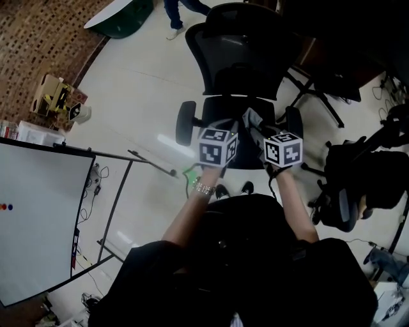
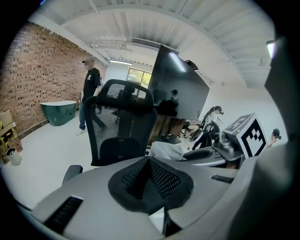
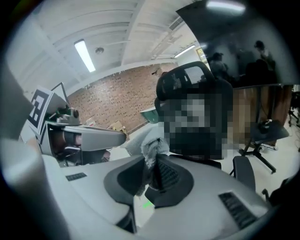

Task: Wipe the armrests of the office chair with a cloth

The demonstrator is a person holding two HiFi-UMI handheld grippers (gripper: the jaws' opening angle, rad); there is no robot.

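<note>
The black mesh office chair (image 1: 243, 57) stands in front of me, with its left armrest (image 1: 186, 121) and right armrest (image 1: 294, 121) on either side of the seat. Both grippers hover close together over the seat. My right gripper (image 1: 257, 122) is shut on a grey cloth (image 3: 151, 143), which sticks up from between its pads. In the left gripper view the cloth (image 2: 167, 150) hangs just ahead, between me and the chair back. My left gripper (image 2: 150, 161) has its pads pressed together with nothing between them. The left armrest (image 2: 72, 172) shows low at the left.
A whiteboard on a stand (image 1: 38, 217) is at my left. Another dark chair (image 1: 358, 185) with cables sits at the right. A green tub (image 1: 124, 13) and a person's legs (image 1: 182, 13) are beyond the chair. A large dark screen (image 2: 178, 89) stands behind it.
</note>
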